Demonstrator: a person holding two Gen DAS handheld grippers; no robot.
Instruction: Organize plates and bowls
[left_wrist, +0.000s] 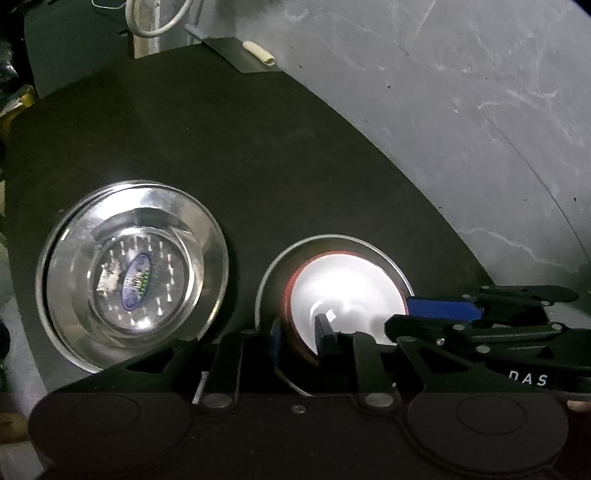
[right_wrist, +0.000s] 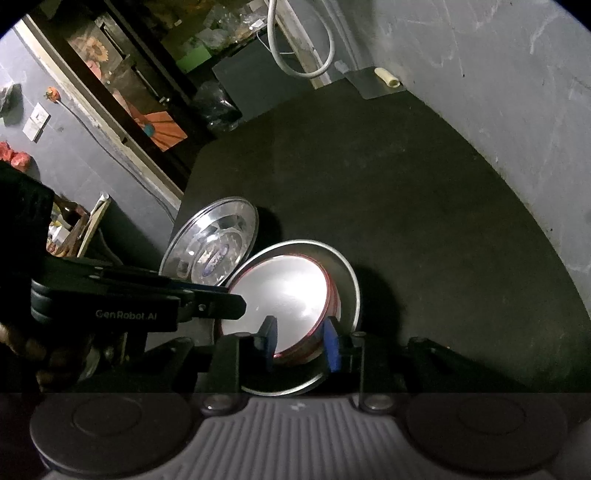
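A dark round table (right_wrist: 406, 192) stands against a grey scratched wall (right_wrist: 498, 74); in the upper left of the right wrist view there are cluttered shelves.

On the table lie 2 groups of dishes. In the left wrist view, a steel plate (left_wrist: 62, 295) with a steel bowl (left_wrist: 147, 280) inside it sits at the left of the frame. Just beside it, at lower centre, a white bowl (left_wrist: 351, 291) with a red outside sits in a second plate (left_wrist: 266, 280).

The left gripper (left_wrist: 301, 336) has its fingers on both sides of the near wall of the white bowl, 1 inside and 1 outside; it looks closed on the rim, probably to lift the bowl. The right gripper (right_wrist: 301, 339) stands at the same bowl (right_wrist: 284, 295) with blue pads (right_wrist: 332, 347) around its near edge; I cannot tell whether it really clamps the rim or only steadies it. I judge that the white bowl is to go into the steel bowl, so that the plates can be stacked afterwards.
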